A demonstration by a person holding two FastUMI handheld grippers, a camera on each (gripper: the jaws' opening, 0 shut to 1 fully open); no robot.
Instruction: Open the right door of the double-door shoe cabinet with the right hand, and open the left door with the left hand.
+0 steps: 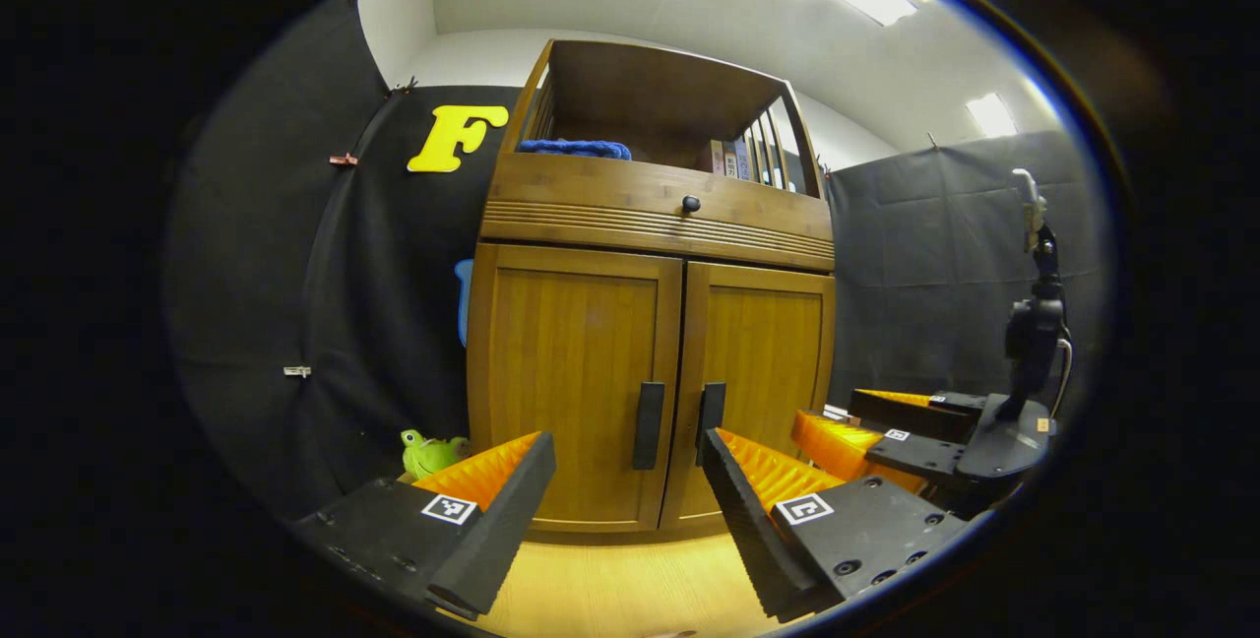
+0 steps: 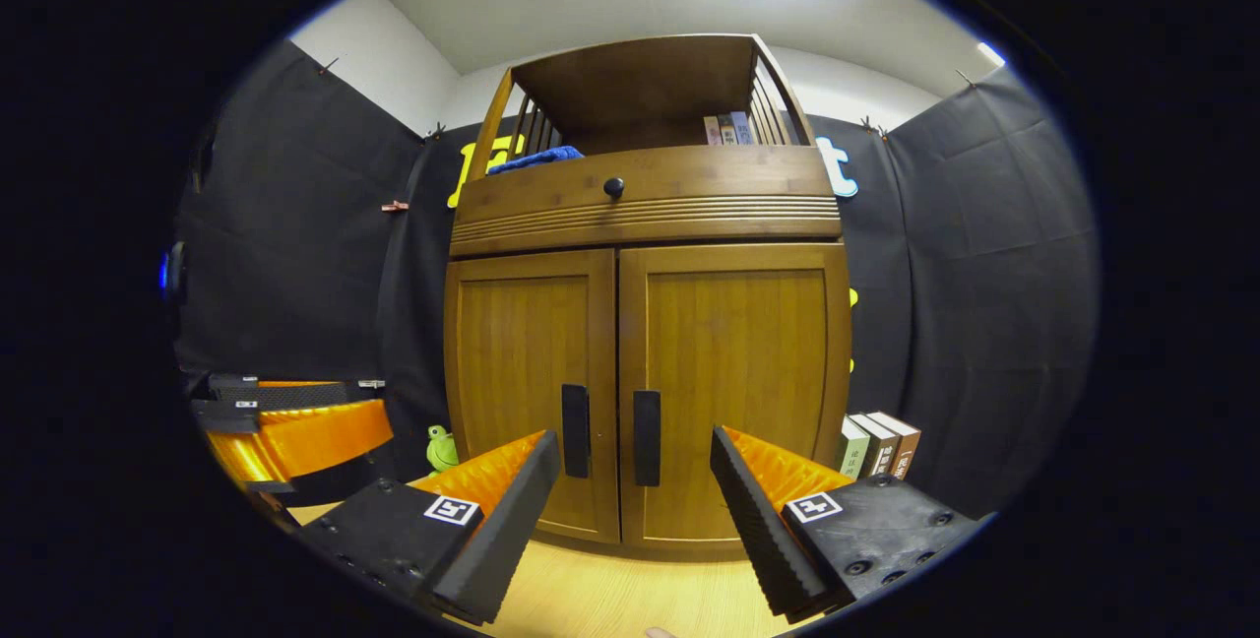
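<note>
The wooden shoe cabinet point(image 1: 581, 343) point(image 2: 738, 343) stands straight ahead with both doors closed. Two dark vertical handles sit side by side at the centre seam: the left door handle point(image 1: 648, 424) point(image 2: 574, 429) and the right door handle point(image 1: 711, 421) point(image 2: 646, 437). My left gripper point(image 1: 626, 441) is open a short way in front of the doors, and both handles show between its fingers. My right gripper point(image 2: 635, 441) is open too, roughly level with the handles and apart from them. Each gripper also shows in the other's view: the right gripper point(image 1: 886, 431) and the left gripper point(image 2: 285, 431).
A green plush toy point(image 1: 428, 453) point(image 2: 440, 446) lies at the cabinet's left foot. Several books point(image 2: 876, 446) lean at its right foot. Above the doors is a drawer with a round knob point(image 1: 691, 204). The open top shelf holds a blue cloth point(image 1: 576, 148) and books. A light wooden surface point(image 1: 610, 579) lies below.
</note>
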